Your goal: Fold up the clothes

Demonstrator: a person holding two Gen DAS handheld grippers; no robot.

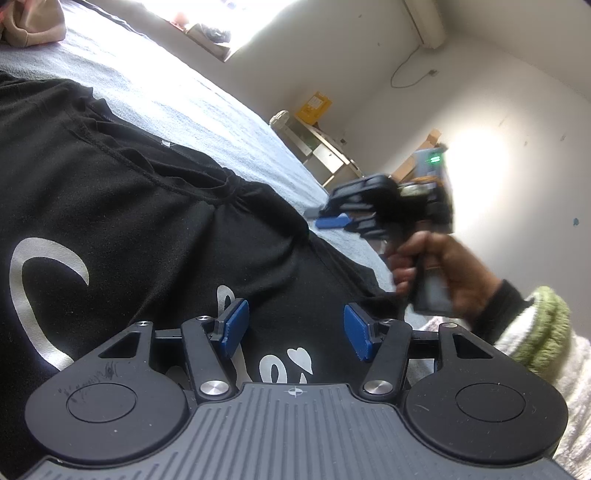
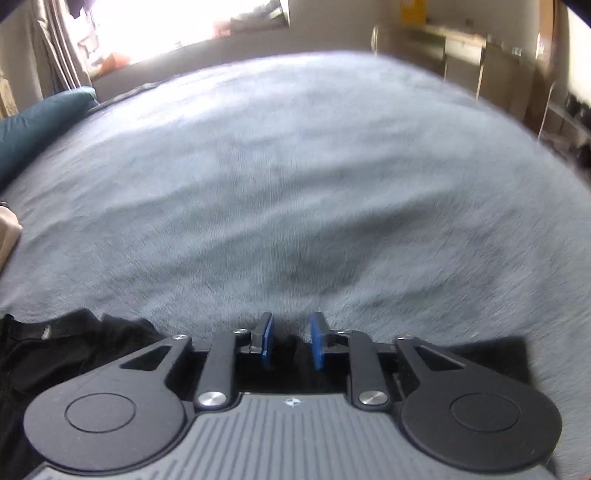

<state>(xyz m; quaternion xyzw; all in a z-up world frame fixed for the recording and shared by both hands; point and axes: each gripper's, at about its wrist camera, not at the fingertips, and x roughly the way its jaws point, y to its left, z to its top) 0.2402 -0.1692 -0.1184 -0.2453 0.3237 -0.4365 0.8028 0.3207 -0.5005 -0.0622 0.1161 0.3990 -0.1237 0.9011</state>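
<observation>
Left hand-held gripper (image 1: 293, 326): blue pads spread wide, gripping nothing, poised over the black garment (image 1: 129, 206). The garment, with white print, lies spread on the grey-blue bed (image 1: 192, 99). Right hand-held gripper (image 2: 290, 341): pads parted by a narrow gap, nothing between them, over the bed beside the garment's edge. Farther off, a teal pillow (image 2: 33, 125) and a bright window (image 2: 166, 26).
</observation>
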